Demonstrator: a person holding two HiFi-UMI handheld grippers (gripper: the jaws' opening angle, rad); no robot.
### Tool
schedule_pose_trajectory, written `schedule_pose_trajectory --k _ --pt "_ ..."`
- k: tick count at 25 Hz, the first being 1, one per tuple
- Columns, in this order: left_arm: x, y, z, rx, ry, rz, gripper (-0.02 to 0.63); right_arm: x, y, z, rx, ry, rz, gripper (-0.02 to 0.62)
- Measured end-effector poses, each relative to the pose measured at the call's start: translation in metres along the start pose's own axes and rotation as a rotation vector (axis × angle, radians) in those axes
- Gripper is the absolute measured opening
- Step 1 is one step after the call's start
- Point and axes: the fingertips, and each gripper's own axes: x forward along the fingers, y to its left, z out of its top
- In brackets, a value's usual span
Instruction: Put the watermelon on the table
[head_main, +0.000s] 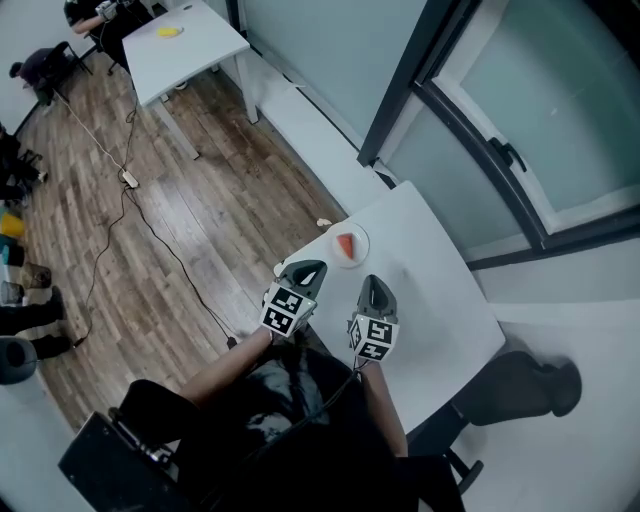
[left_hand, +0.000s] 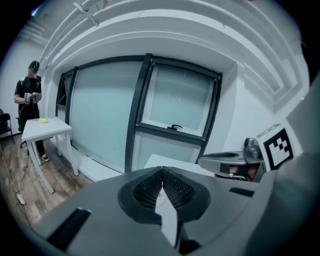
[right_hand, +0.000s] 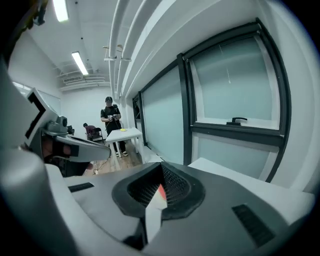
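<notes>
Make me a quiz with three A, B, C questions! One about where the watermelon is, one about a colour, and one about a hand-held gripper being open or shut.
1. Where is the watermelon?
A. on the floor
B. on the plate on the table
C. in a hand-held gripper

2. What colour is the table?
A. white
B. green
C. black

3. How is the right hand-held gripper?
A. shut and empty
B. wide open
C. shut on a cup

Answers:
1. B, the red slice lies on the plate.
2. A, the tabletop is plain white.
3. A, its jaws meet with nothing held between them.
</notes>
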Motion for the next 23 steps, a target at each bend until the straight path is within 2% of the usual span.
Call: schedule_pose_trajectory --k 7,23 --pt "-0.007 -0.013 0.011 0.080 -0.015 0.007 0.005 -0.015 0.004 0.021 -0.026 -0.069 0.010 0.011" --pt "-0.028 -0.011 0.008 0.072 -0.034 0.037 0.005 -0.020 0.029 0.021 -0.062 -0.078 0.084 0.012"
